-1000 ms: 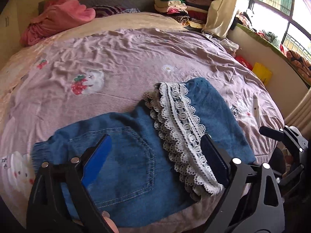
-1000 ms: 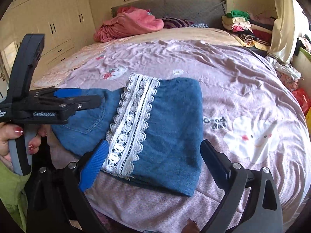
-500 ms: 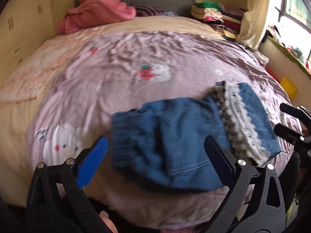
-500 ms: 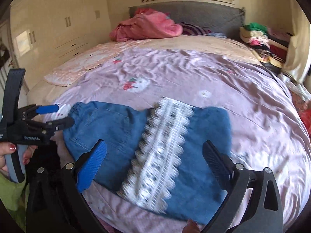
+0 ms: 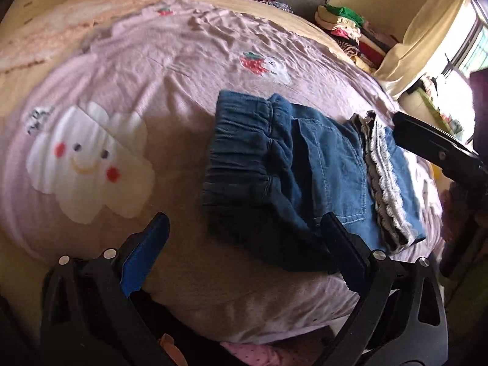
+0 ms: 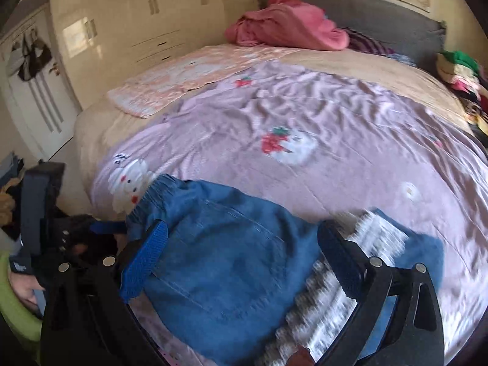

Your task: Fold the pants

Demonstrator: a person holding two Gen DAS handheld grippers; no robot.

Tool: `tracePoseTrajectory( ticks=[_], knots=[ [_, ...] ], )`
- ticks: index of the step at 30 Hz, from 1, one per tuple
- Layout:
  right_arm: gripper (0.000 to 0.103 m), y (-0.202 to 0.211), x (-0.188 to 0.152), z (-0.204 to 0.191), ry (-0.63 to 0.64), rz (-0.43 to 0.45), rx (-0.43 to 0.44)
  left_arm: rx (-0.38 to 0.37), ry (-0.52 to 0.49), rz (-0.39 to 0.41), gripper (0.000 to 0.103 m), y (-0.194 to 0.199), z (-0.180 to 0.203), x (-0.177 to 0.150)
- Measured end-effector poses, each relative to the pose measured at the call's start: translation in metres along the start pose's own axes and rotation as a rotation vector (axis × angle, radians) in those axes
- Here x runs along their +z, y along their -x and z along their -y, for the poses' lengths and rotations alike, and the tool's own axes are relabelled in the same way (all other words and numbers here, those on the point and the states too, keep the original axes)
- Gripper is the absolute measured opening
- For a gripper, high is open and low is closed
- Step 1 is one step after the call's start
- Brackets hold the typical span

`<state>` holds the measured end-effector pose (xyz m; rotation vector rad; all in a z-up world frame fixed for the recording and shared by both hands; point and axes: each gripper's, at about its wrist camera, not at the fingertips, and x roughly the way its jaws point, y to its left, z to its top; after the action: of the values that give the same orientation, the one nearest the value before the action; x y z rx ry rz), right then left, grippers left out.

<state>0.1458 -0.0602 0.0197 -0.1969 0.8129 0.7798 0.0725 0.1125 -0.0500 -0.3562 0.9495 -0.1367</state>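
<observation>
We are holding a tool in each hand over the bed [image 6: 350,70]. The blue pants [image 5: 308,177] are lying flat on the pink blanket [image 5: 158,73], close to the near edge of the bed. They are looking folded, with a white lace band [image 5: 385,180] running across one end and the bunched waist at the other end. The left tool [image 5: 244,244] is hanging over the near edge of the bed, by the waist end of the pants. Its jaws are standing wide and are closing a little, and nothing is being pinched between them; one dark finger is showing in front of the near corner of the pants. The right tool [image 6: 241,253] is hanging over the middle of the pants, with its jaws spread wide too. The pants are showing between its fingers, but the fingers are not squeezing them. A white cloud with a smiling face [image 5: 88,161] is sitting on the blanket beside the pants. A pink heap of cloth [image 6: 286,27] is lying at the far end of the bed, by the grey headboard [image 6: 381,18].
</observation>
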Motion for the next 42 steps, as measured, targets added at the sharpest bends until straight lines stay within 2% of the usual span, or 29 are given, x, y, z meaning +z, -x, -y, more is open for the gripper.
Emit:
tracePoseTrajectory(
  ticks=[1,3,4,9,15,16,17,18,20,22,23,25,27,30,34,36,39,42],
  knots=[
    [0.098,-0.004,0.005,-0.002,0.009,-0.007,0.016,-0.025,0.012,0.004,0.081,-0.002,0.000,0.000],
    [0.098,-0.015,0.014,-0.010,0.039,-0.031,0.066,-0.036,0.022,0.006,0.058,-0.006,0.000,0.001],
    [0.098,-0.021,0.018,-0.015,0.058,-0.047,0.085,-0.040,0.023,0.002,0.053,-0.008,0.000,0.001],
    [0.097,-0.059,0.032,-0.040,0.163,-0.131,0.138,-0.038,0.032,-0.001,0.047,-0.013,0.000,0.002],
    [0.095,-0.101,0.040,-0.065,0.239,-0.214,0.193,-0.044,0.042,-0.002,0.047,-0.016,-0.004,0.001],
    [0.089,-0.108,0.040,-0.068,0.255,-0.231,0.200,-0.046,0.044,-0.001,0.047,-0.015,-0.004,0.001],
    [0.077,-0.112,0.039,-0.069,0.264,-0.239,0.198,-0.049,0.046,-0.001,0.047,-0.015,-0.005,0.000],
    [0.072,-0.120,0.037,-0.070,0.270,-0.255,0.199,-0.051,0.049,-0.002,0.047,-0.015,-0.006,0.000],
    [0.053,-0.128,0.034,-0.067,0.247,-0.263,0.209,-0.063,0.058,-0.003,0.047,-0.016,-0.008,0.000],
    [0.046,-0.127,0.031,-0.060,0.201,-0.246,0.239,-0.075,0.067,-0.002,0.049,-0.015,-0.010,0.000],
    [0.040,-0.123,0.032,-0.056,0.181,-0.235,0.256,-0.083,0.070,0.002,0.053,-0.014,-0.011,-0.001],
    [0.035,-0.112,0.034,-0.045,0.126,-0.204,0.302,-0.092,0.071,0.019,0.059,-0.009,-0.011,0.000],
    [0.034,-0.095,0.036,-0.030,0.060,-0.162,0.362,-0.112,0.078,0.043,0.068,-0.002,-0.012,0.002],
    [0.034,-0.069,0.038,-0.014,0.012,-0.106,0.420,-0.158,0.090,0.073,0.073,0.004,-0.010,0.004],
    [0.034,-0.037,0.037,0.009,-0.024,-0.039,0.451,-0.264,0.094,0.049,0.072,0.003,0.007,0.012],
    [0.034,-0.023,0.036,0.021,-0.040,-0.008,0.447,-0.320,0.077,0.027,0.056,0.001,0.025,0.017],
    [0.034,0.002,0.028,0.049,-0.074,0.044,0.428,-0.363,0.065,0.011,0.049,0.000,0.048,0.022],
    [0.034,0.023,0.017,0.078,-0.105,0.082,0.409,-0.378,0.029,0.005,0.049,-0.003,0.078,0.028]
  ],
)
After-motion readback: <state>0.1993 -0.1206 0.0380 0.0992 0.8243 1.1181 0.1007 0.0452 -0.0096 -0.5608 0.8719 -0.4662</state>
